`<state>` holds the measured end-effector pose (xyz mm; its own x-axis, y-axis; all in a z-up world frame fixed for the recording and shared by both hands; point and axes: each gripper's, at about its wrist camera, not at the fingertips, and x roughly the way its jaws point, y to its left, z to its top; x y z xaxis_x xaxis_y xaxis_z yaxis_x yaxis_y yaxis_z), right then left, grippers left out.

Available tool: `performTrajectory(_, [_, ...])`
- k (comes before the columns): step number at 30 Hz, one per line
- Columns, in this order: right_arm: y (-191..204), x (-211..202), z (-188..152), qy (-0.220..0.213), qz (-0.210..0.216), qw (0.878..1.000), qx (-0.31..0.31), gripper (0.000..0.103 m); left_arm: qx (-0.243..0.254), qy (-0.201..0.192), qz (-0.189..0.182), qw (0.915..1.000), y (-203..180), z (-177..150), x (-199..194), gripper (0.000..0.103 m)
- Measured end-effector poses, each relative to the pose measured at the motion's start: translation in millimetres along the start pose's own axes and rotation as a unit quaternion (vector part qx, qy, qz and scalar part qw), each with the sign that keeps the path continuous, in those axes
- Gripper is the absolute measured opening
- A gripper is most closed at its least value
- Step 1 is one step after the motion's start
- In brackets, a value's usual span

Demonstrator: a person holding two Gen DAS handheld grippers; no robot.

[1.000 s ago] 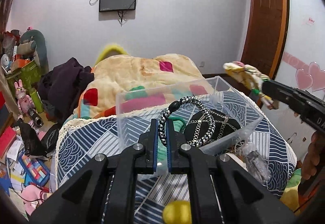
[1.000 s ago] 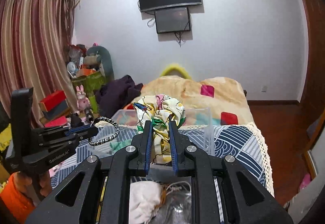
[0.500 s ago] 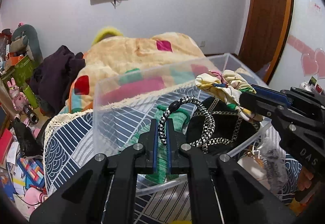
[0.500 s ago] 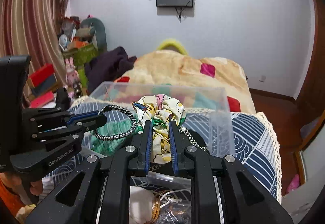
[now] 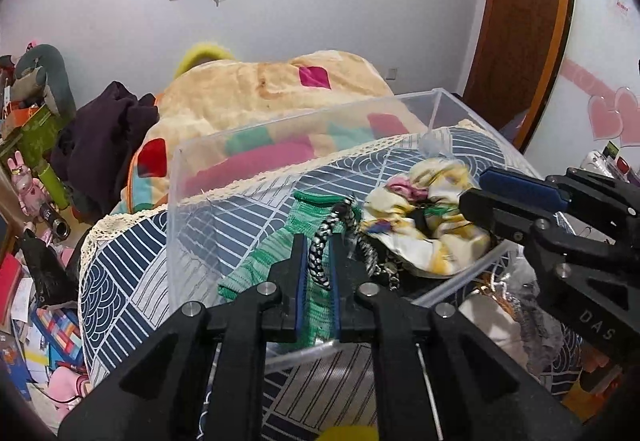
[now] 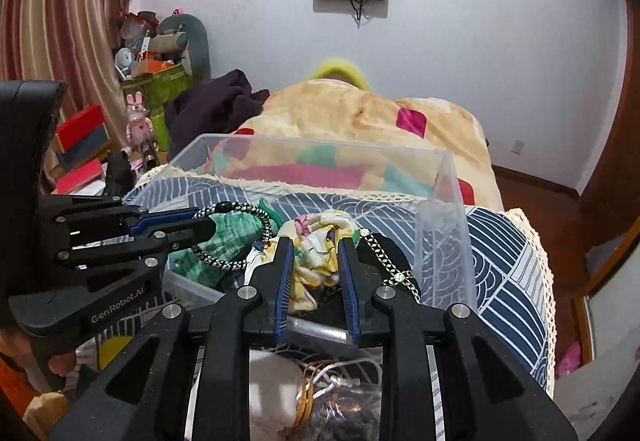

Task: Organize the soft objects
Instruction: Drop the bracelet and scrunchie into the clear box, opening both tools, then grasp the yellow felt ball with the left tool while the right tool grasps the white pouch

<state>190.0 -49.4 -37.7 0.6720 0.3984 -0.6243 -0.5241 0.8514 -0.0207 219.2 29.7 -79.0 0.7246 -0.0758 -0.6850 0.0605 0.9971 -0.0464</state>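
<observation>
A clear plastic box sits on the blue patterned bedspread. My left gripper is shut on a black-and-white braided hair band, low inside the box over a green knitted cloth. My right gripper is open, its jaws spread around a floral yellow scrunchie that rests in the box on a black item with a silver chain.
A beige blanket with coloured patches lies behind the box. A dark garment and cluttered shelves with toys are at the left. White cloth and cords lie in front of the box. A wooden door is at the right.
Both grippers moved down into the box. My right gripper opened and the scrunchie settled onto the box contents. My left gripper lowered the hair band, still shut on it.
</observation>
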Motion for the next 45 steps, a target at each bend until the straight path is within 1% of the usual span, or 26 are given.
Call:
performTrajectory(1, [-1, -3, 1, -0.005, -0.002, 1.0, -0.001, 0.027, 0.001, -0.002, -0.003, 1.0, -1, 0, -4, 0.015])
performTrajectory(2, [-1, -7, 2, -0.013, -0.003, 1.0, -0.001, 0.029, 0.001, -0.004, -0.005, 1.0, -1, 0, -7, 0.02])
performTrajectory(3, [-1, -13, 3, -0.021, -0.003, 1.0, 0.0, 0.034, 0.001, -0.006, -0.005, 1.0, 0, 0, -9, 0.026])
performTrajectory(4, [-1, -18, 3, -0.027, -0.003, 1.0, 0.0, 0.037, 0.001, -0.012, -0.005, 0.9999, 0, 0, -15, 0.029])
performTrajectory(6, [0, -29, 4, -0.042, -0.003, 0.999, 0.0, 0.04, -0.001, -0.021, -0.004, 0.9998, 1, 1, -23, 0.041])
performTrajectory(7, [0, -35, 4, -0.048, -0.004, 0.999, -0.001, 0.042, -0.004, -0.027, -0.006, 0.9996, 2, 1, -29, 0.043])
performTrajectory(8, [1, -41, 4, -0.055, -0.004, 0.998, -0.002, 0.044, -0.008, -0.032, -0.009, 0.9994, 3, 1, -35, 0.048])
performTrajectory(9, [2, -45, 4, -0.06, -0.005, 0.998, -0.003, 0.048, -0.011, -0.034, -0.01, 0.9993, 4, 1, -38, 0.053])
performTrajectory(10, [2, -51, 2, -0.067, -0.006, 0.998, -0.003, 0.053, -0.015, -0.039, -0.013, 0.9991, 5, 0, -45, 0.056])
performTrajectory(12, [4, -61, -1, -0.078, -0.005, 0.997, -0.003, 0.059, -0.018, -0.049, -0.012, 0.9986, 7, -3, -56, 0.066])
performTrajectory(13, [4, -65, -3, -0.081, -0.003, 0.997, -0.003, 0.061, -0.017, -0.056, -0.007, 0.9983, 8, -6, -63, 0.068])
performTrajectory(15, [5, -69, -8, -0.083, 0.001, 0.997, -0.001, 0.062, -0.014, -0.063, 0.0, 0.9979, 7, -12, -74, 0.075])
performTrajectory(18, [7, -69, -20, -0.073, 0.007, 0.997, 0.0, 0.062, -0.012, -0.065, 0.002, 0.9978, 6, -23, -83, 0.082])
performTrajectory(24, [14, -56, -47, -0.035, 0.024, 0.999, 0.0, 0.062, -0.01, -0.041, 0.004, 0.9991, 5, -58, -83, 0.083])
performTrajectory(25, [16, -51, -55, -0.024, 0.03, 0.999, 0.002, 0.062, -0.013, -0.035, 0.001, 0.9993, 6, -63, -81, 0.083])
performTrajectory(29, [23, -34, -68, 0.01, 0.044, 0.999, 0.004, 0.062, -0.021, -0.003, -0.003, 0.9998, 6, -86, -67, 0.083])
performTrajectory(31, [26, -25, -73, 0.025, 0.057, 0.998, 0.007, 0.062, -0.022, 0.009, -0.005, 0.9997, 5, -95, -60, 0.083])
performTrajectory(34, [30, -15, -80, 0.04, 0.06, 0.997, 0.009, 0.062, -0.019, 0.024, -0.009, 0.9995, 3, -104, -49, 0.083])
performTrajectory(35, [32, -12, -82, 0.047, 0.062, 0.997, 0.009, 0.062, -0.018, 0.027, -0.01, 0.9994, 2, -106, -47, 0.082])
performTrajectory(37, [33, -8, -85, 0.052, 0.057, 0.997, 0.007, 0.061, -0.02, 0.029, -0.015, 0.9993, 1, -111, -43, 0.074])
performTrajectory(38, [34, -8, -85, 0.051, 0.052, 0.997, 0.005, 0.059, -0.022, 0.031, -0.019, 0.9991, 1, -112, -41, 0.07])
performTrajectory(40, [33, -8, -85, 0.049, 0.047, 0.998, 0.004, 0.047, -0.032, 0.032, -0.034, 0.9984, 2, -114, -40, 0.064])
performTrajectory(42, [31, -10, -84, 0.047, 0.044, 0.998, 0.005, 0.036, -0.039, 0.03, -0.046, 0.9977, 3, -115, -41, 0.051])
performTrajectory(43, [29, -12, -84, 0.043, 0.045, 0.998, 0.008, 0.03, -0.041, 0.028, -0.051, 0.9975, 2, -115, -42, 0.047])
performTrajectory(44, [28, -14, -85, 0.039, 0.044, 0.998, 0.011, 0.026, -0.041, 0.027, -0.054, 0.9973, 1, -114, -44, 0.045])
performTrajectory(45, [26, -16, -85, 0.036, 0.041, 0.998, 0.013, 0.019, -0.04, 0.023, -0.051, 0.9976, 0, -113, -45, 0.045])
